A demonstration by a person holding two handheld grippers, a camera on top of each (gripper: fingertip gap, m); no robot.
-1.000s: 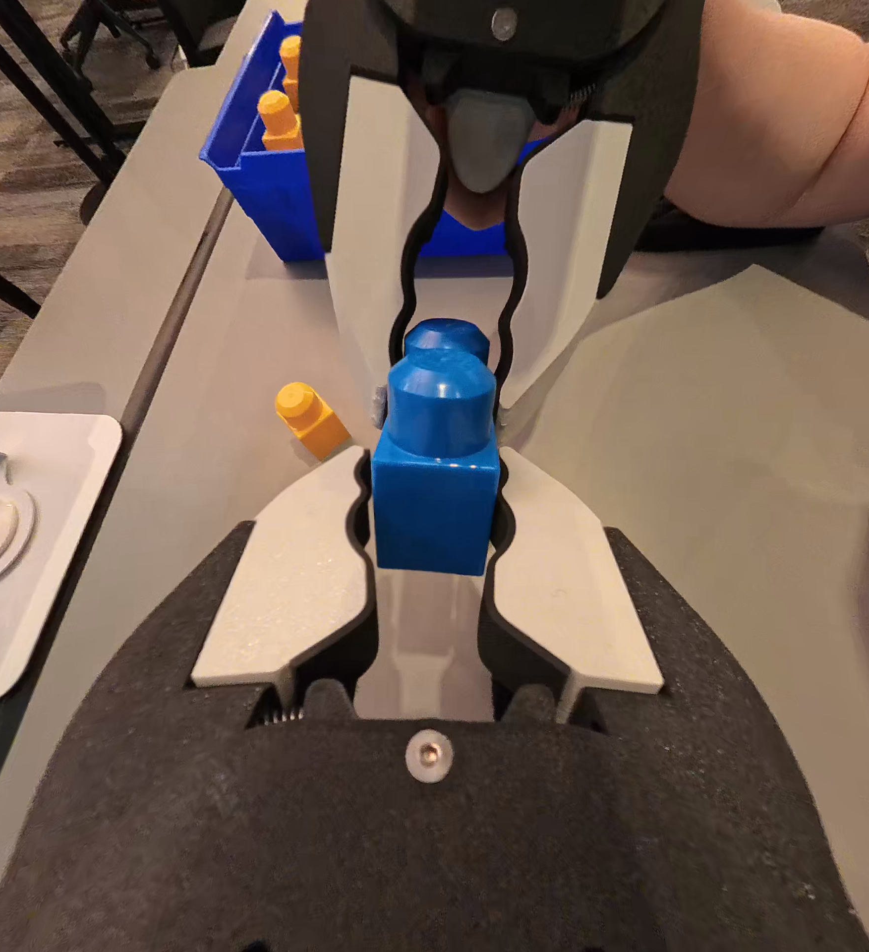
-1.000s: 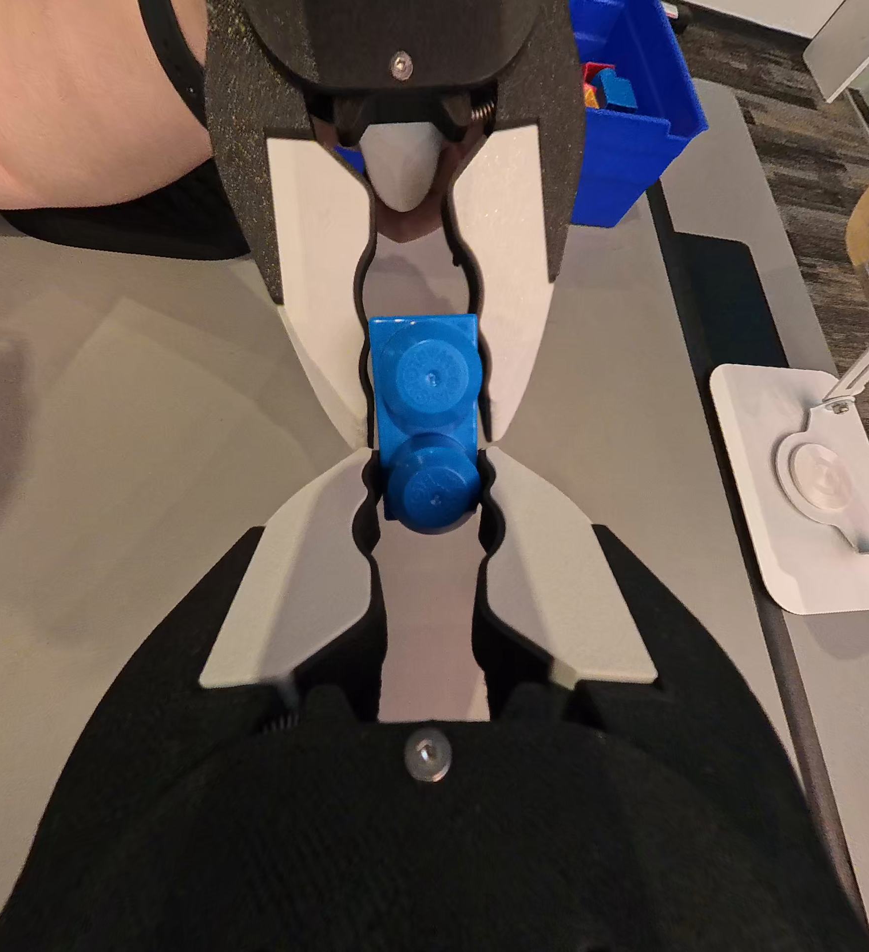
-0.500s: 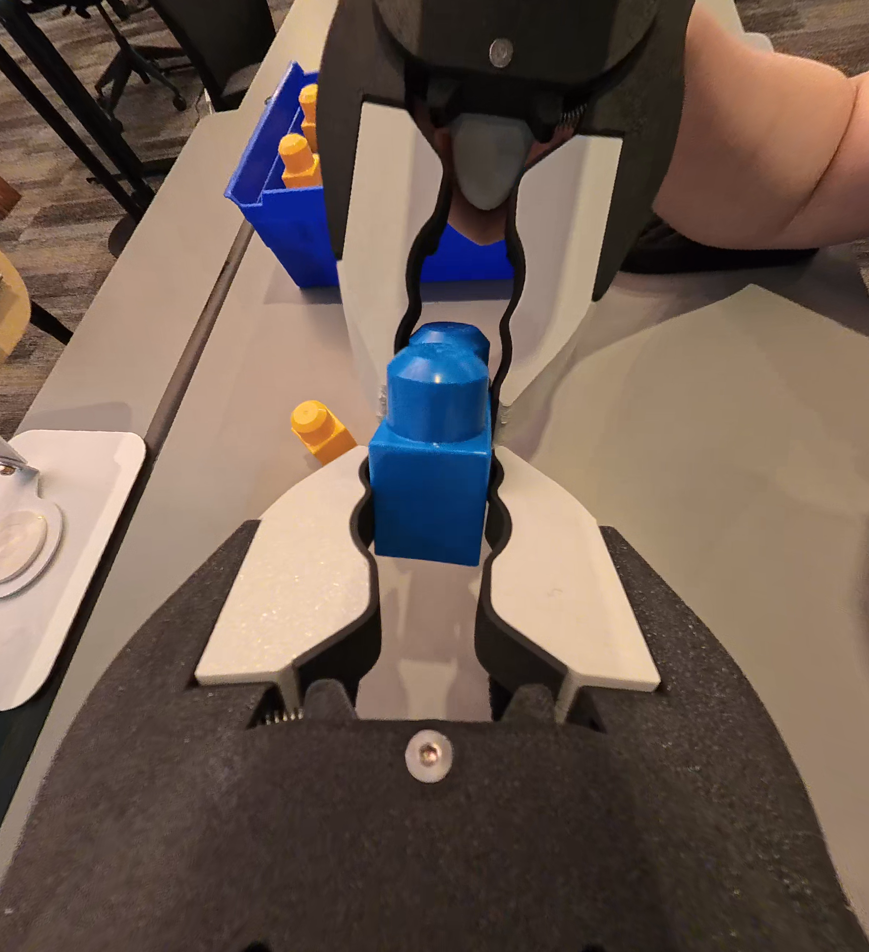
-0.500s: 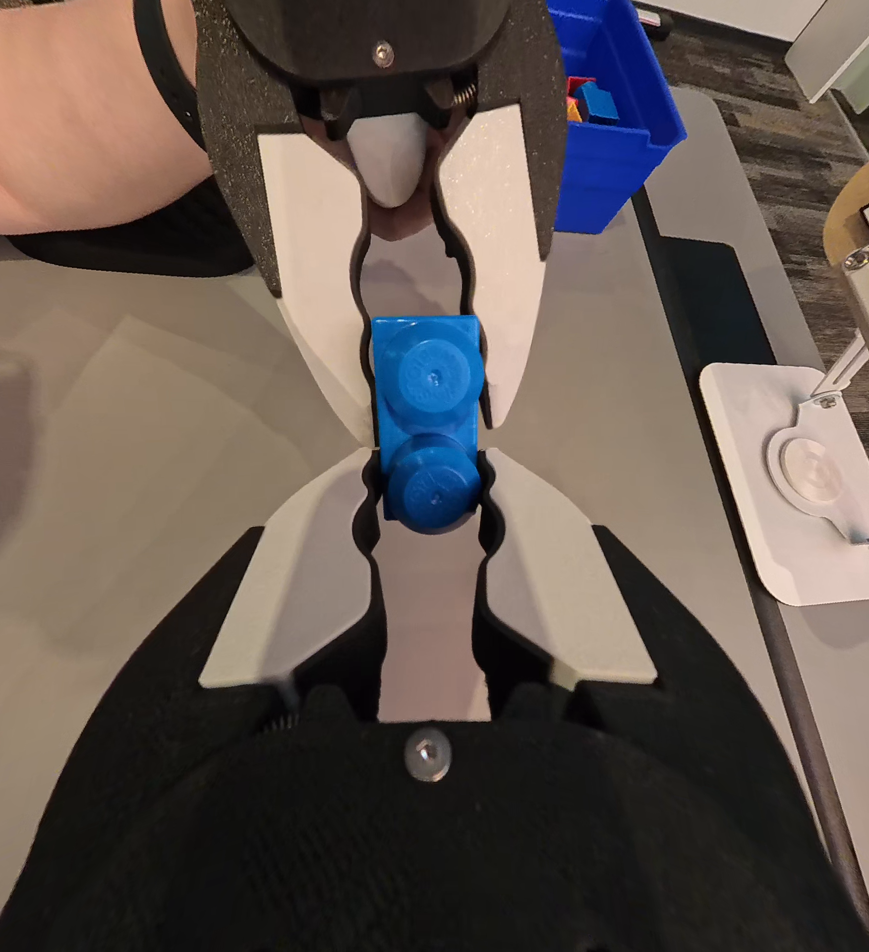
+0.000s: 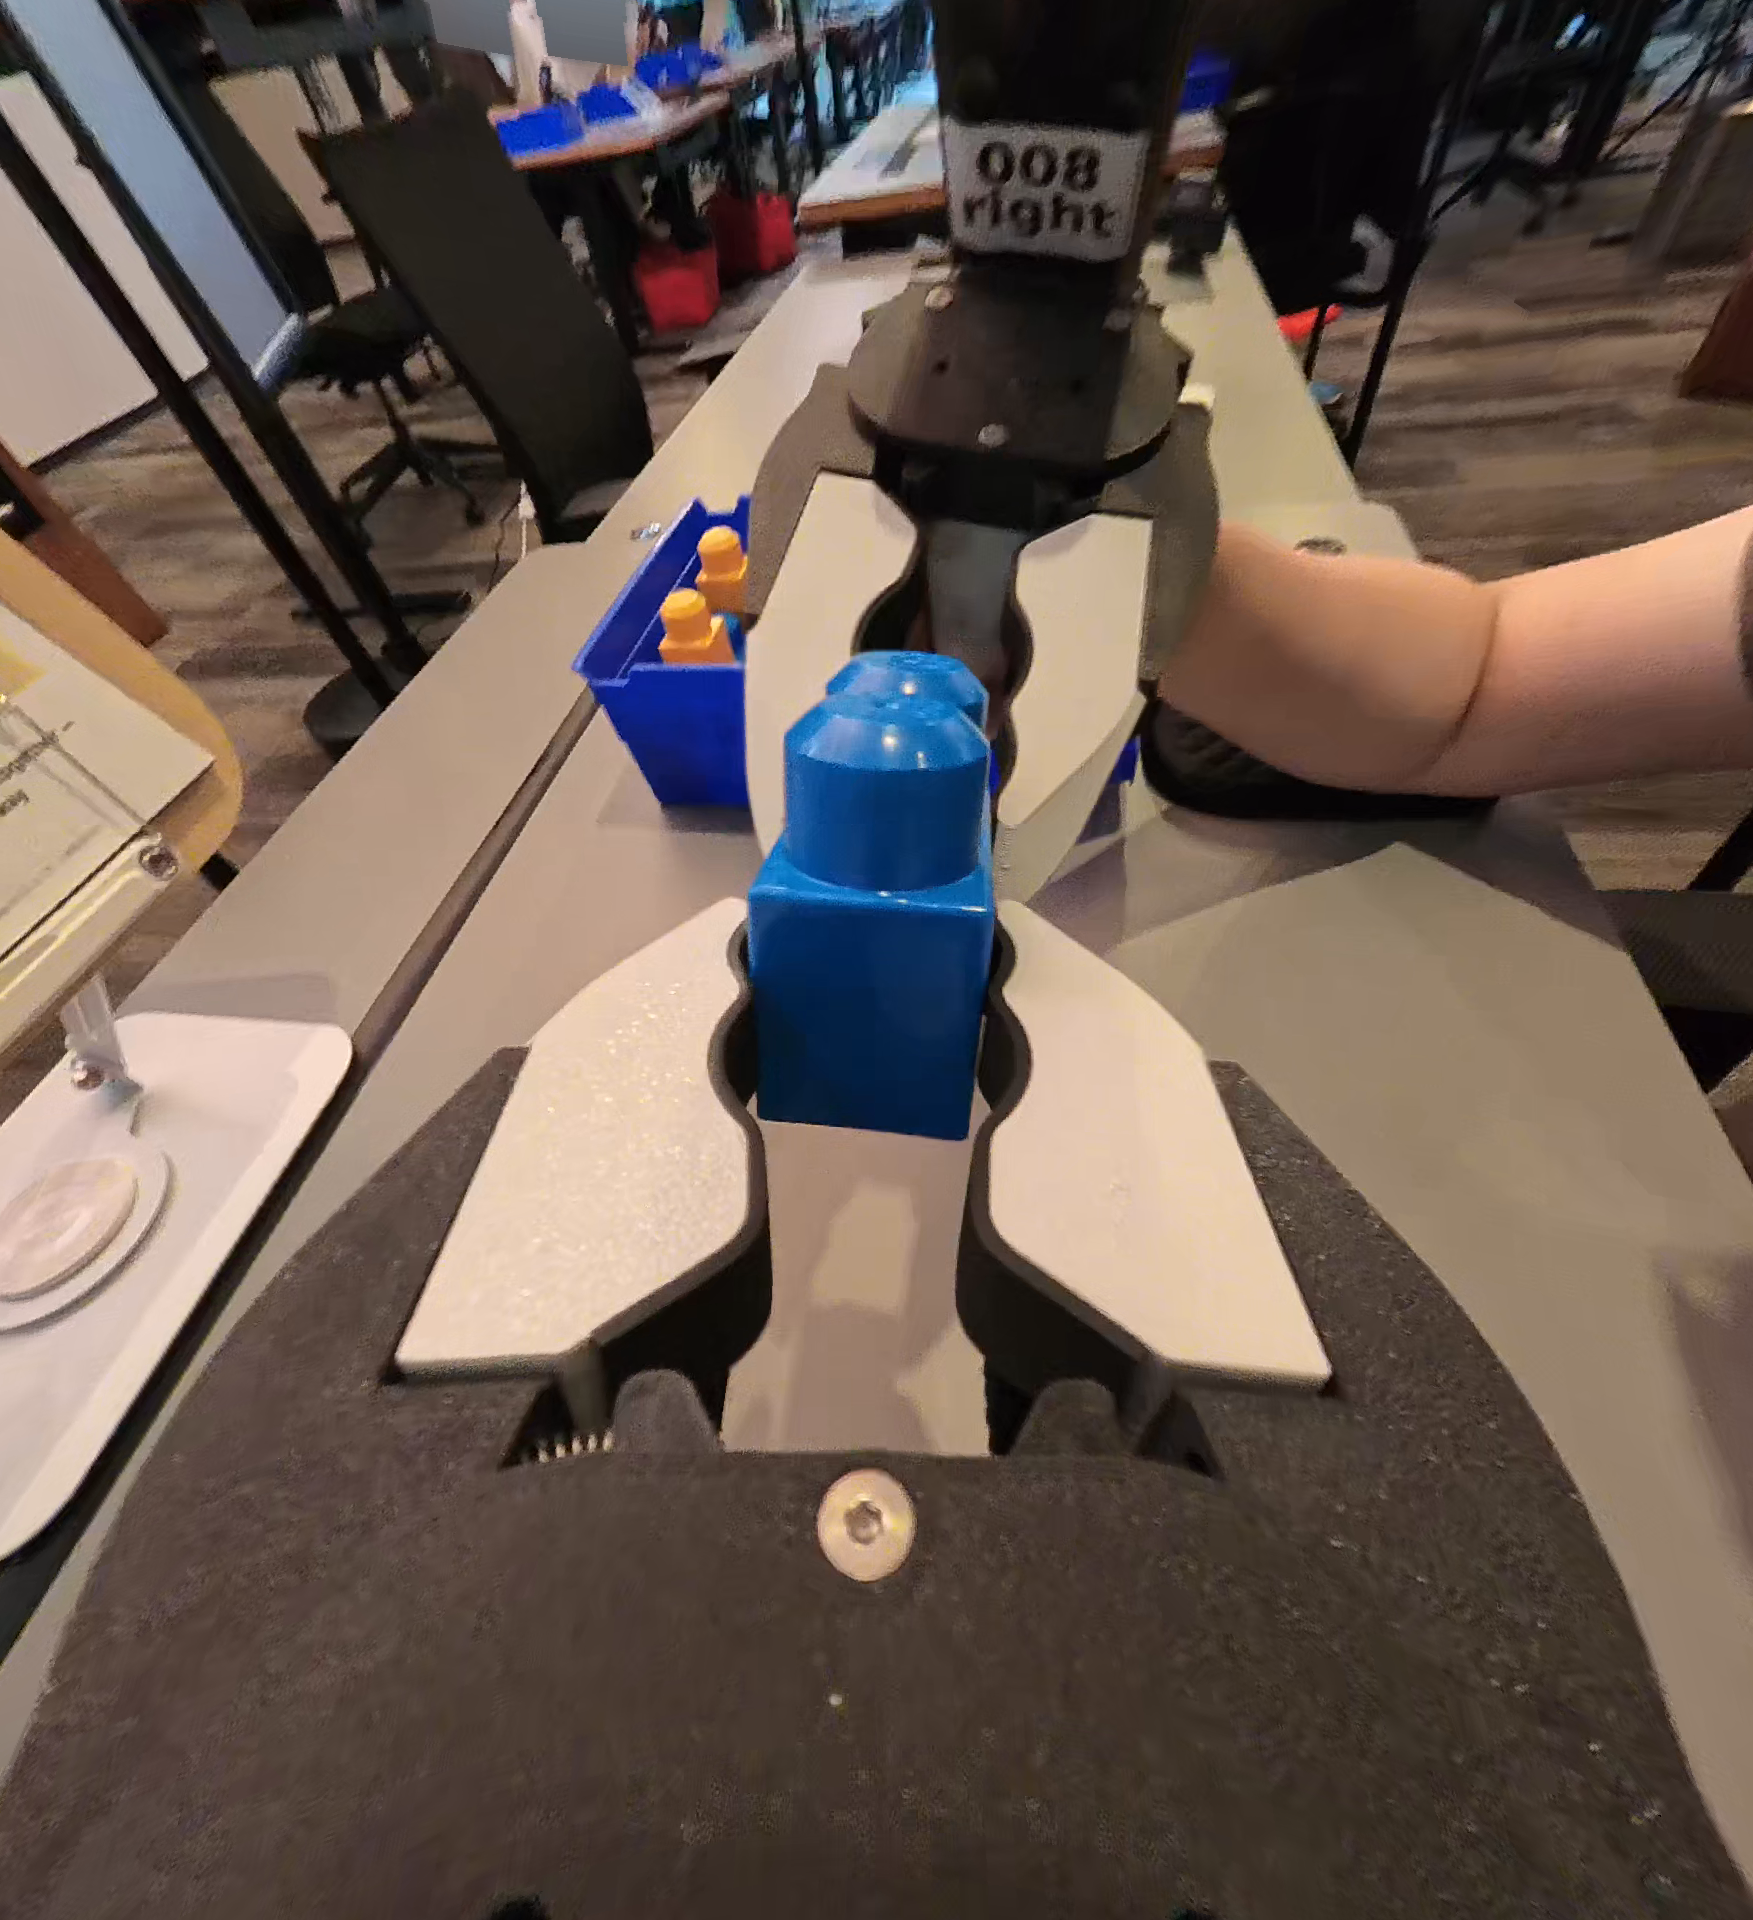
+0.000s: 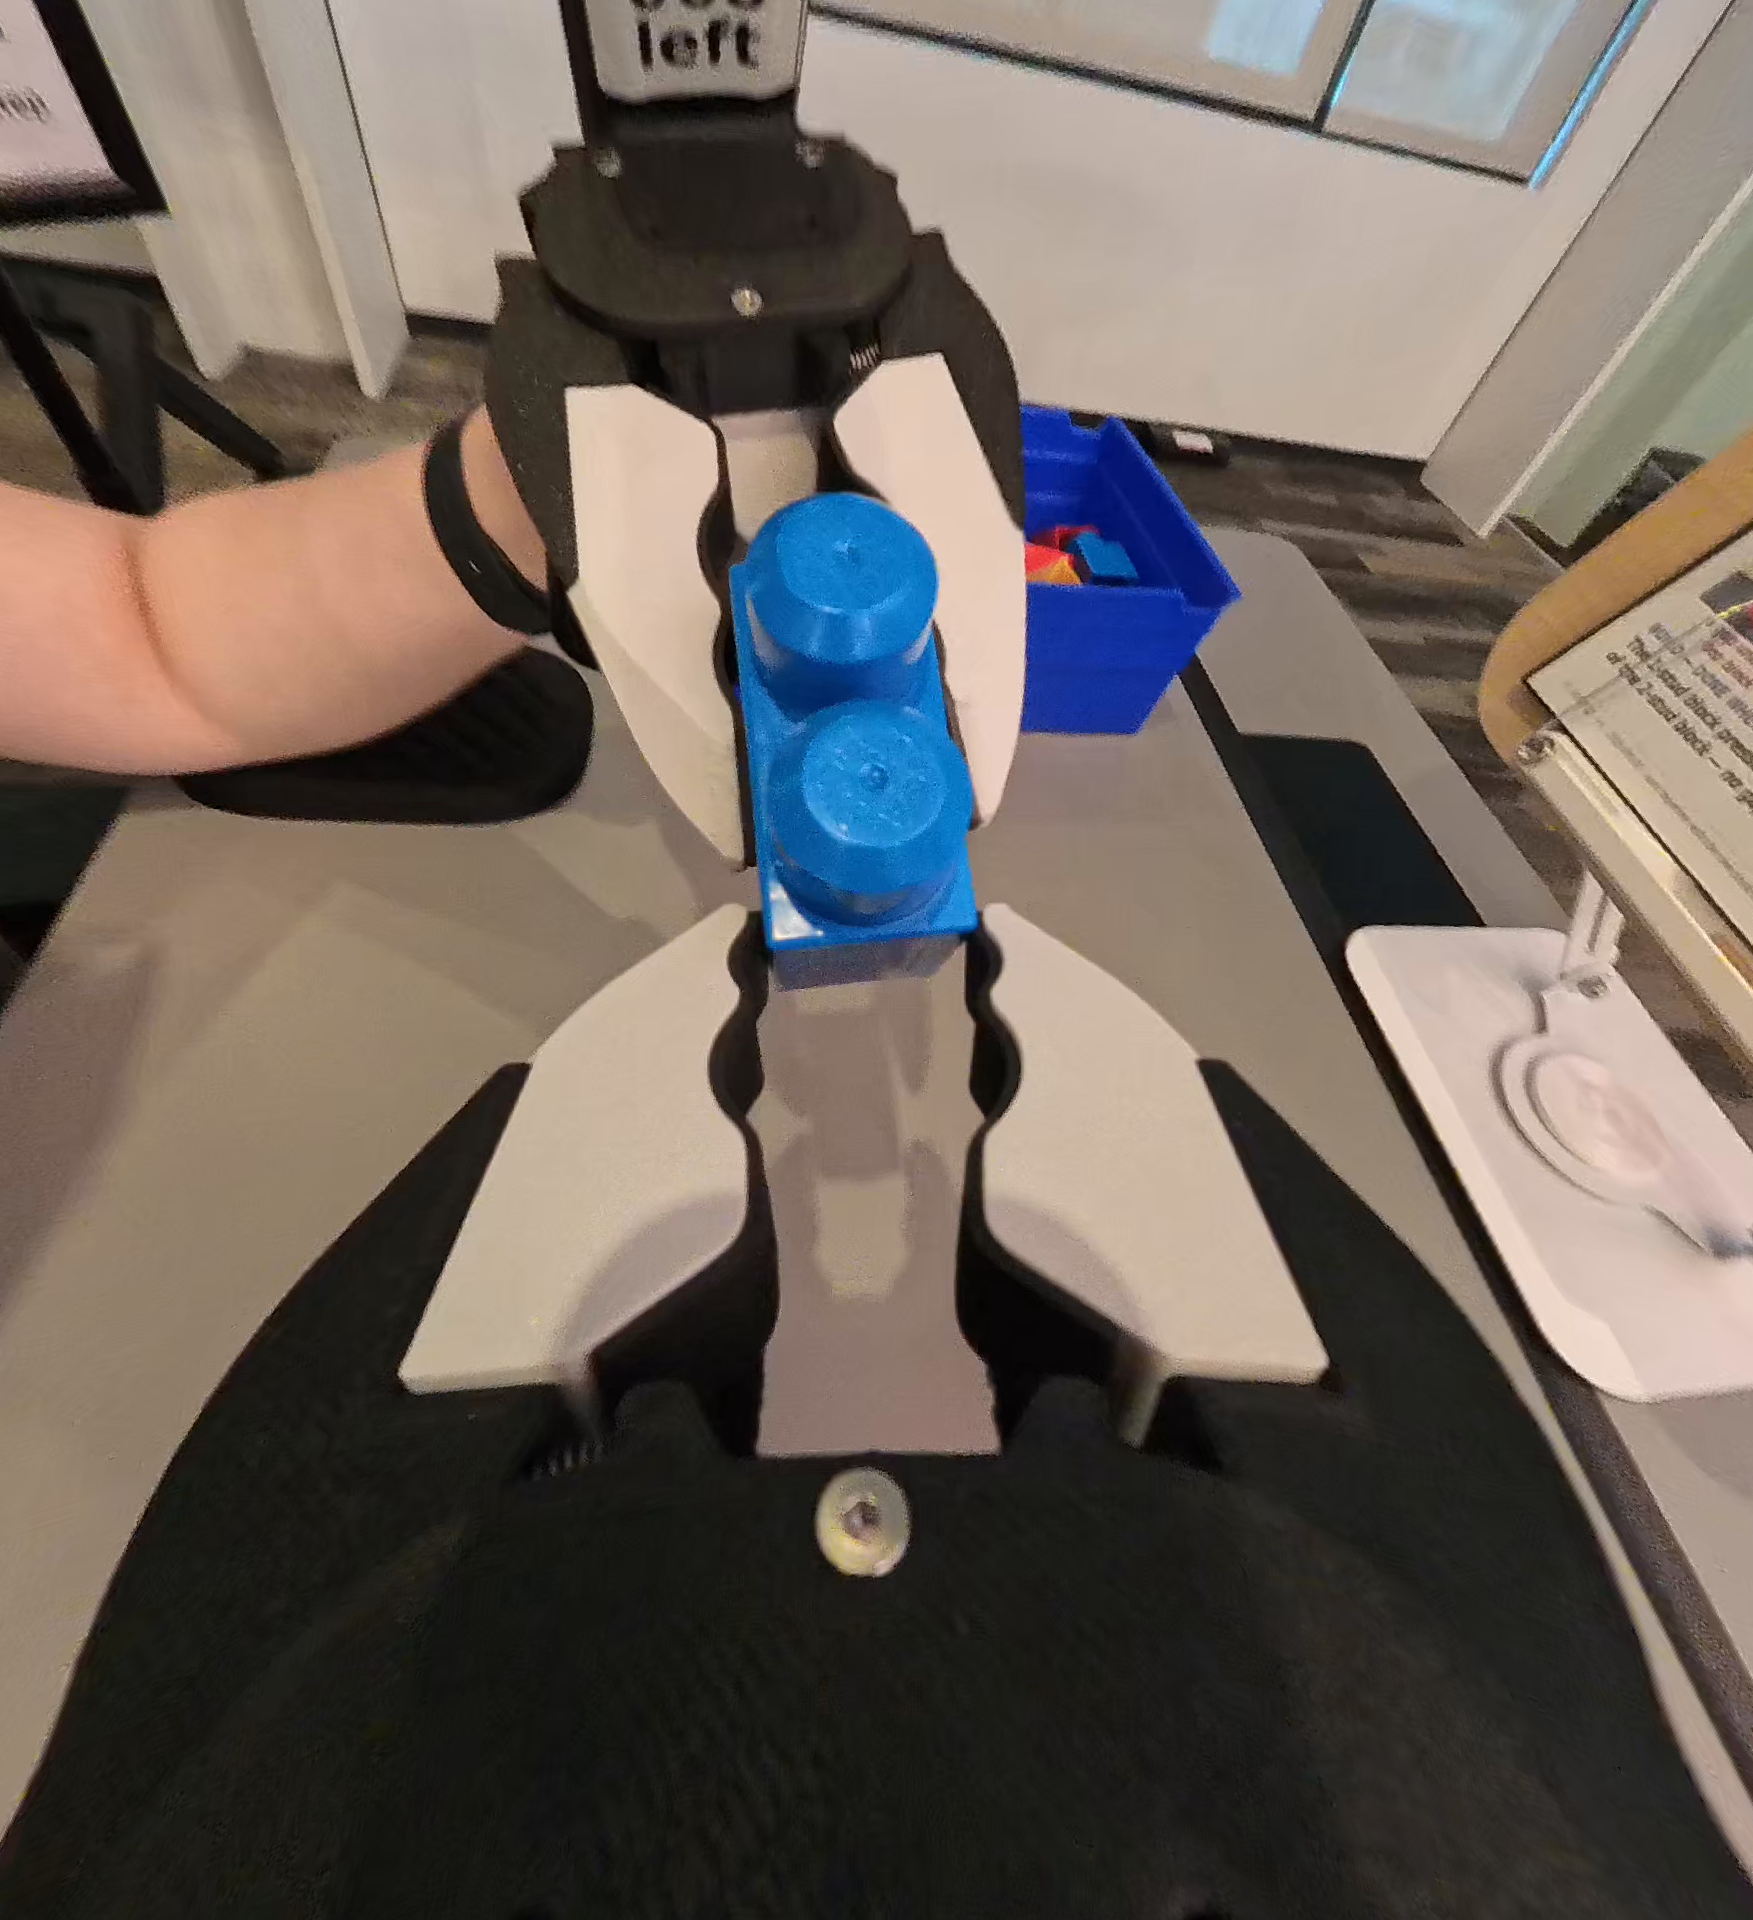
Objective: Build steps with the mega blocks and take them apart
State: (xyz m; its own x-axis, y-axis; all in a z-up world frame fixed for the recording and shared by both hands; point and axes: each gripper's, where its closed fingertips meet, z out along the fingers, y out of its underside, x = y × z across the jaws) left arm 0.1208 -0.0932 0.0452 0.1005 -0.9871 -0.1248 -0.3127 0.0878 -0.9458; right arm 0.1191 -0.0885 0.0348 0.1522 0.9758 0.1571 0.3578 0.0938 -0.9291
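Observation:
A blue two-stud mega block [image 5: 867, 1018] is held by both grippers at once, above the grey table [image 5: 1371, 1143]. My left gripper [image 5: 872, 925] is shut on its near end in the left wrist view. My right gripper [image 5: 903, 852] faces it and clasps the far stud. In the right wrist view the block [image 6: 851, 592] tilts up, studs toward the camera. My right gripper [image 6: 861, 925] pinches its near end with just the fingertips. The left gripper [image 6: 861, 831] grips the far part.
A blue bin [image 5: 664, 727] holding orange blocks [image 5: 690, 629] stands behind the grippers; it also shows in the right wrist view [image 6: 1111, 644]. A white stand base [image 5: 72, 1195] with a sign board sits at the table's side [image 6: 1578, 1143]. Forearms [image 5: 1423, 665] reach in. My left and right fingertips are right by each other.
Both grippers have lifted and tilted up with the block, so more of the room shows. The block now sits at the right gripper's tips. The loose orange block has left view.

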